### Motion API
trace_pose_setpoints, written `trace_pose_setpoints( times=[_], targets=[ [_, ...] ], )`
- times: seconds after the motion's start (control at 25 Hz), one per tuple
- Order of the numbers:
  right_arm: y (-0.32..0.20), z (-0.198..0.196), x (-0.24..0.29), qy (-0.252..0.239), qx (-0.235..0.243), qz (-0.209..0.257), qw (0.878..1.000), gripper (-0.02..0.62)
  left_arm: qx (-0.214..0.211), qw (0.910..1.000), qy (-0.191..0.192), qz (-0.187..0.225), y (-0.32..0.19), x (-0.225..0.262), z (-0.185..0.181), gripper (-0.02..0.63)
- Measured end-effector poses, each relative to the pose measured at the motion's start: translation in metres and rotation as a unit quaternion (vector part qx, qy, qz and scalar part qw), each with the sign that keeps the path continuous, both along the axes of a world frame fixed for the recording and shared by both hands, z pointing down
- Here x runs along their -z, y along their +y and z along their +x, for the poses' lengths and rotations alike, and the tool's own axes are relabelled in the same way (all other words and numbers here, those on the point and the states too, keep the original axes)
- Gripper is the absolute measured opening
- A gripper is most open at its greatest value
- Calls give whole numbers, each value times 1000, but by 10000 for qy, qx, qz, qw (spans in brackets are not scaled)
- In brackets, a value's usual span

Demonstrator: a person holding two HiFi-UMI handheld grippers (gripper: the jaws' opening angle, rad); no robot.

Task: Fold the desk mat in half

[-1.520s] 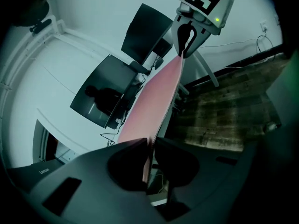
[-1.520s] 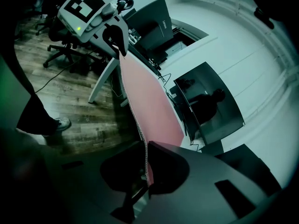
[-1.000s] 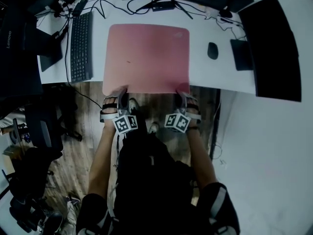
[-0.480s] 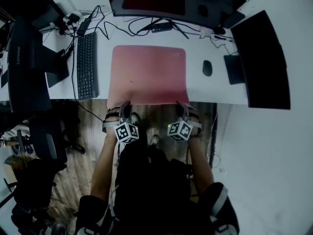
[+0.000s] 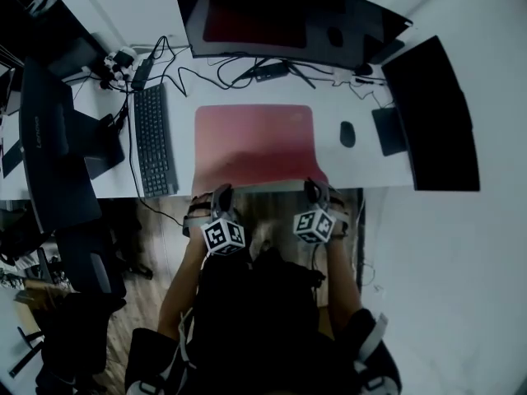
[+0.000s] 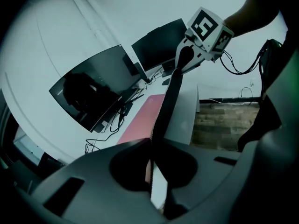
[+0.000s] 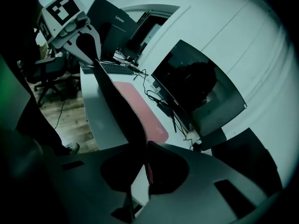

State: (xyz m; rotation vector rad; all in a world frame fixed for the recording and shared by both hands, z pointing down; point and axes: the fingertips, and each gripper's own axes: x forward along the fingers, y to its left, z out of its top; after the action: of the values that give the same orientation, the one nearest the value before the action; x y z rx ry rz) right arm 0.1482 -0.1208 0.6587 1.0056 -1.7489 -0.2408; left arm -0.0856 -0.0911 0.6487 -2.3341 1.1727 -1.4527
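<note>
Head view: I count one pink desk mat (image 5: 251,138), one keyboard (image 5: 153,142), one mouse (image 5: 347,133) and three monitors (image 5: 280,15) on a white desk (image 5: 362,167) over a wooden floor (image 5: 161,217). The mat lies mid-desk, its front edge raised between the left gripper (image 5: 221,192) and the right gripper (image 5: 314,190).

Left gripper view: jaws clamped on the mat's front corner, dark underside showing.

Right gripper view: jaws likewise pinch the other front corner.

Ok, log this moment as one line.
left gripper: shut on desk mat corner | right gripper: shut on other near corner | near edge: off the desk
</note>
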Motion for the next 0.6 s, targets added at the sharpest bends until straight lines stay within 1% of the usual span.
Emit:
trace_pose_setpoints(
  times=[0.24, 0.4, 0.6],
  targets=[
    [-11, -3, 19, 15, -141, -22, 9999, 23, -227, 9997, 80, 88, -14, 22, 0, 21],
    [-18, -1, 25, 27, -232, 110, 9997, 23, -326, 9993, 77, 181, -23, 32, -2, 21],
    [-37, -4, 35, -44, -252, 242, 9994, 23, -341, 9987, 64, 368, -44, 43, -5, 21]
  ],
)
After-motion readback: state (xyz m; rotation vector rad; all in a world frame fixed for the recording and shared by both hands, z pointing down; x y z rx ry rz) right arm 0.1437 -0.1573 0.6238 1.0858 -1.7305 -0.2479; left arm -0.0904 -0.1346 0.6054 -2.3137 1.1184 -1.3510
